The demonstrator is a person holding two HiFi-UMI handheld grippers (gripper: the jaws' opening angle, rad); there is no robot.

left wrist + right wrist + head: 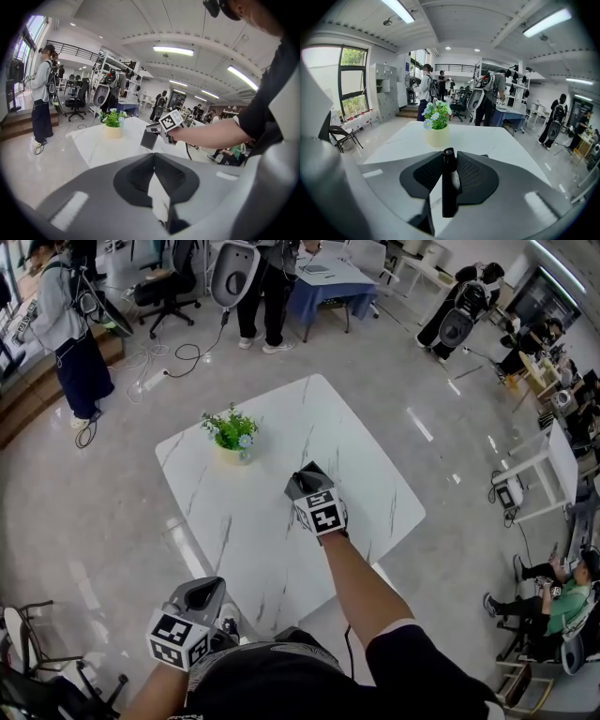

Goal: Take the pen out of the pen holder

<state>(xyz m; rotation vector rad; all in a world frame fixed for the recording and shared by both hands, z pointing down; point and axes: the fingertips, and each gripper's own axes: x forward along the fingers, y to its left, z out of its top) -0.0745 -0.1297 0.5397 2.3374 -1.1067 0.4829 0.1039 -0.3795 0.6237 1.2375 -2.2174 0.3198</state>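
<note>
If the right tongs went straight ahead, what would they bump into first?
Probably the flower pot on the white table; the pen in the right tongs would touch it first.

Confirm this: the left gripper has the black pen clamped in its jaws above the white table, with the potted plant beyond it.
Wrong gripper. The right gripper has the black pen clamped in its jaws, as the right gripper view shows; the left gripper holds nothing. The rest stands: it is above the white table, with the potted plant beyond it.
</note>
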